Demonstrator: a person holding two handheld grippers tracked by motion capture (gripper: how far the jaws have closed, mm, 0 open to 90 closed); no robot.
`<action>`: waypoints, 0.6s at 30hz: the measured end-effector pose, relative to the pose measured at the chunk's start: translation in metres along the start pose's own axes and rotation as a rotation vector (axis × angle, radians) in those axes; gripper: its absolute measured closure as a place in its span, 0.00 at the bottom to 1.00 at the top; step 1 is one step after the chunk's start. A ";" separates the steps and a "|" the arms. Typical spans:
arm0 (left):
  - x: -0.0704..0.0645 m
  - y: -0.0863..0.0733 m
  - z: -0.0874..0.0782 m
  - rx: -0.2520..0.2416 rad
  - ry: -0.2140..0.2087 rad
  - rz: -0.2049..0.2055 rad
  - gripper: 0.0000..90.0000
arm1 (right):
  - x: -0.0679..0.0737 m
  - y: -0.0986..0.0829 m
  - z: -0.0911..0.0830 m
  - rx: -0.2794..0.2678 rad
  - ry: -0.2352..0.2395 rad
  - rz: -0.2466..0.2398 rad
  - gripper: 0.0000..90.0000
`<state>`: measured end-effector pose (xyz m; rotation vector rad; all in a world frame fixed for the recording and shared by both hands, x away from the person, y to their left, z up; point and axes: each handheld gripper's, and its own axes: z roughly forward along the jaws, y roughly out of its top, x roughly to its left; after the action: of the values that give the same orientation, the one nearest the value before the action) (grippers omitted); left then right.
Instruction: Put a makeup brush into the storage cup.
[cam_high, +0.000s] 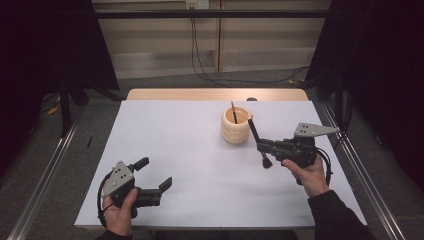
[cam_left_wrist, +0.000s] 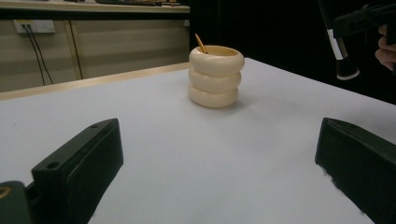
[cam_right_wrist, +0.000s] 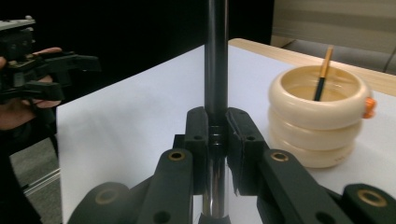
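Item one: my right gripper (cam_high: 261, 145), black, two-jawed, with a grey three-cornered plate on top, held in my right hand (cam_high: 312, 175) over the right part of the table. Its jaws are clamped on the dark, glossy metal-looking handle of a black make-up brush (cam_high: 256, 140). In the right gripper view the handle (cam_right_wrist: 216, 70) runs straight up between the two jaw pads. In the high view the brush is tilted, its bristle end hanging below the jaws above the table and its far end just beside the holder's rim. In the left gripper view the brush head (cam_left_wrist: 346, 70) shows a white band above dark bristles, clear of the table.

Item two: cream-coloured holder (cam_high: 235, 126) shaped like three stacked rings, upright on the white tabletop (cam_high: 200, 165), toward the far right-centre. A slim stick with a golden top and black lower part (cam_right_wrist: 323, 74) leans inside it. A small orange spot (cam_right_wrist: 368, 106) sits at the holder's rim in the right gripper view; what it is, I cannot tell.

Item three: my left gripper (cam_high: 156, 174), same make, held in my left hand (cam_high: 120, 212) near the table's near-left corner. Its jaws stand wide apart, holding nothing, well apart from the holder (cam_left_wrist: 216, 76) it faces.

Item four: pale wooden strip (cam_high: 215, 94) along the table's far edge; black cables on the floor beyond.
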<state>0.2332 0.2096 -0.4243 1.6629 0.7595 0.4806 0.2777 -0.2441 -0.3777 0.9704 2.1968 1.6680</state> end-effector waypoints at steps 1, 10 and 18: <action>-0.001 0.000 0.000 -0.006 -0.003 -0.010 0.01 | 0.002 0.001 0.000 -0.001 0.007 -0.003 0.88; -0.001 0.003 -0.005 -0.025 0.000 -0.037 0.01 | 0.019 0.008 0.016 0.037 0.050 -0.039 0.88; 0.003 0.005 -0.009 -0.033 0.025 -0.044 0.01 | 0.025 0.010 0.017 0.056 0.078 -0.045 0.88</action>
<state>0.2306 0.2178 -0.4174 1.6085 0.8014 0.4813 0.2717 -0.2142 -0.3686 0.8764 2.3087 1.6600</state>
